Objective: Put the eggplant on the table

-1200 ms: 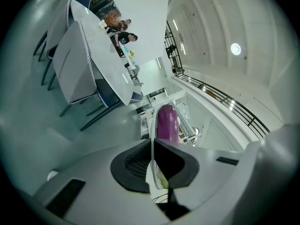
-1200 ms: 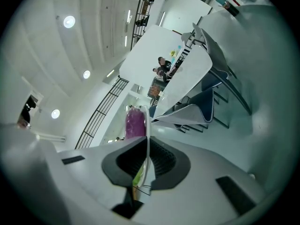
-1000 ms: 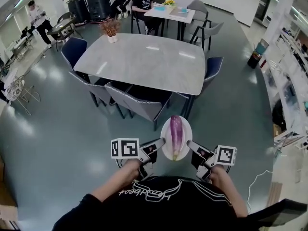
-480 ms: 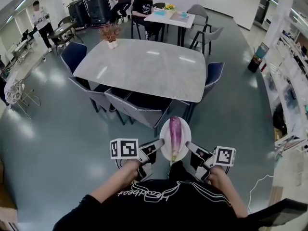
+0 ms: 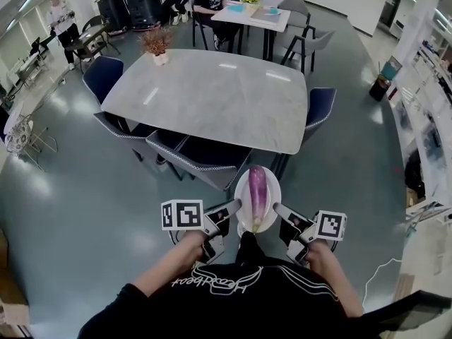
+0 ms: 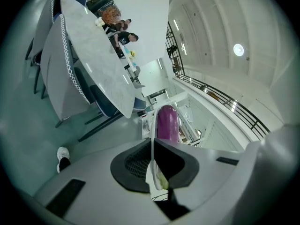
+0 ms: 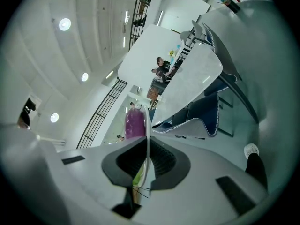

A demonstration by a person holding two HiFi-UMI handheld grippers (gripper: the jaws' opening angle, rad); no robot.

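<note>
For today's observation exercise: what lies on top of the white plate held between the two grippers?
A purple eggplant lies on the plate, its green stem end between the left gripper and right gripper, each clamping the rim. The plate surface beneath it is covered.

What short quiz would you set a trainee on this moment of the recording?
1. True or false: the eggplant already lies on the table.
2. What are the left gripper and the right gripper shut on? A the eggplant itself; B the plate; C a chair back.
3. Short answer: what stands at the table's far left corner?

Key: 1 false, it is carried on the plate, short of the table. 2 B, one on each side of the rim. 3 a potted plant.
</note>
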